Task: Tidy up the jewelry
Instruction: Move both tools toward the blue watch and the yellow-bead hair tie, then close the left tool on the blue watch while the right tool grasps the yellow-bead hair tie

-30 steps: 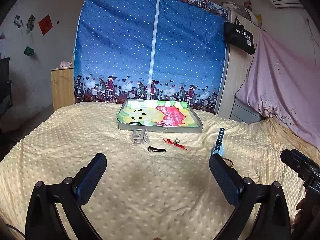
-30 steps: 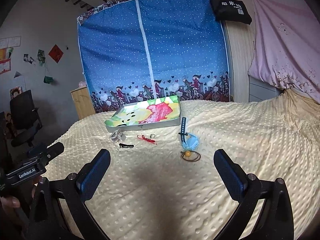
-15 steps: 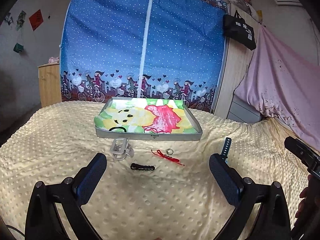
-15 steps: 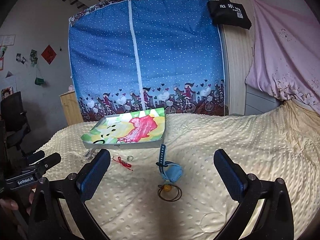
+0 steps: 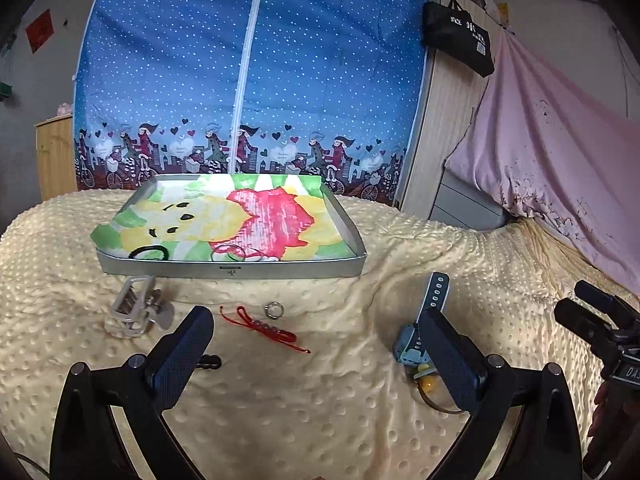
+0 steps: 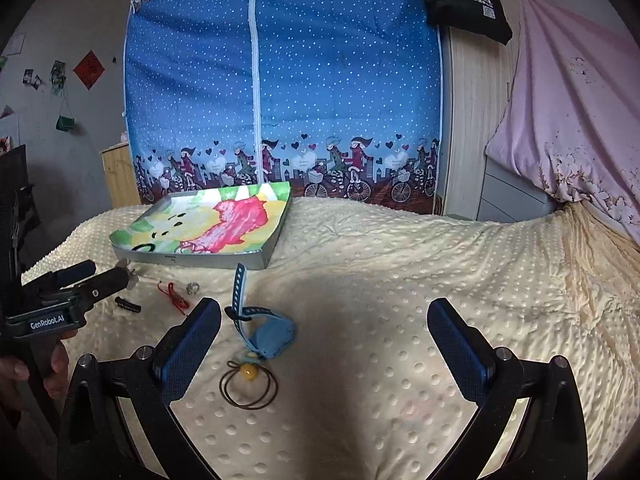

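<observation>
Jewelry is lying loose on the blanket [image 5: 320, 408] before the tray [image 5: 232, 270]: red cord [image 5: 264, 326], ring [image 5: 274, 309], watch [image 6: 272, 334]. We are hovering the left gripper [image 5: 316, 344] over the cord, fingers wide apart and empty; pinching its beaded middle should lift it cleanly. We are holding the right gripper [image 6: 324, 338] low beside the watch, equally spread.
</observation>
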A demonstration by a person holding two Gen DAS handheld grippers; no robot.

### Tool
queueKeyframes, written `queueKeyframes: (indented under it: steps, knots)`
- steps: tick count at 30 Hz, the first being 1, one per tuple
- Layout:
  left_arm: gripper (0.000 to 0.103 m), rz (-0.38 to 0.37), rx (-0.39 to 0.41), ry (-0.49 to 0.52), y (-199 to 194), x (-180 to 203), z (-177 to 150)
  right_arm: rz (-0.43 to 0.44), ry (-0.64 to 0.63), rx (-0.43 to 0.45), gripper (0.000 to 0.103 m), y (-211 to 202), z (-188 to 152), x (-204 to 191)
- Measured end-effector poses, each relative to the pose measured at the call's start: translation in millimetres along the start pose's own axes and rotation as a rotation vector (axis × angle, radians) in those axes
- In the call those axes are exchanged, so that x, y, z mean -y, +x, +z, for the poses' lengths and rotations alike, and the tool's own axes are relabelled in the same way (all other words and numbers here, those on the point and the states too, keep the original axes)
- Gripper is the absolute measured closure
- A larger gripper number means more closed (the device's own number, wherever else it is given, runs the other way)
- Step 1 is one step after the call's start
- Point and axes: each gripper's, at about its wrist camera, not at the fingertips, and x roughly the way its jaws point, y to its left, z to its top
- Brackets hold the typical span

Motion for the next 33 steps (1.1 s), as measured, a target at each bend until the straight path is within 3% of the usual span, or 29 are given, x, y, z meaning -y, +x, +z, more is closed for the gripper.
queueKeyframes:
  steps: [6,9,11,13,17,21,28,33]
  knots:
    - [0.000,-0.064,-0.042,0.041,33,19,-10,0.071,0.020,-0.080,0.002,31,-25,10]
    - [0.010,-0.094,-0.070,0.057,45,25,-15,0.102,0.049,-0.115,0.005,43,-41,13]
    - [0.016,-0.109,-0.085,0.070,52,28,-18,0.129,0.045,-0.145,0.027,50,-49,12]
    - [0.021,-0.135,-0.094,0.079,57,30,-21,0.152,0.036,-0.175,0.039,57,-56,8]
    - [0.034,-0.210,-0.120,0.080,66,34,-25,0.209,0.020,-0.226,0.053,69,-64,1]
    - [0.043,-0.280,-0.136,0.102,72,43,-26,0.243,0.003,-0.266,0.058,77,-71,-8]
    - [0.069,-0.334,-0.185,0.103,87,50,-28,0.272,-0.013,-0.318,0.071,85,-80,-16]
    - [0.079,-0.352,-0.203,0.091,93,47,-31,0.277,-0.019,-0.330,0.072,89,-80,-19]
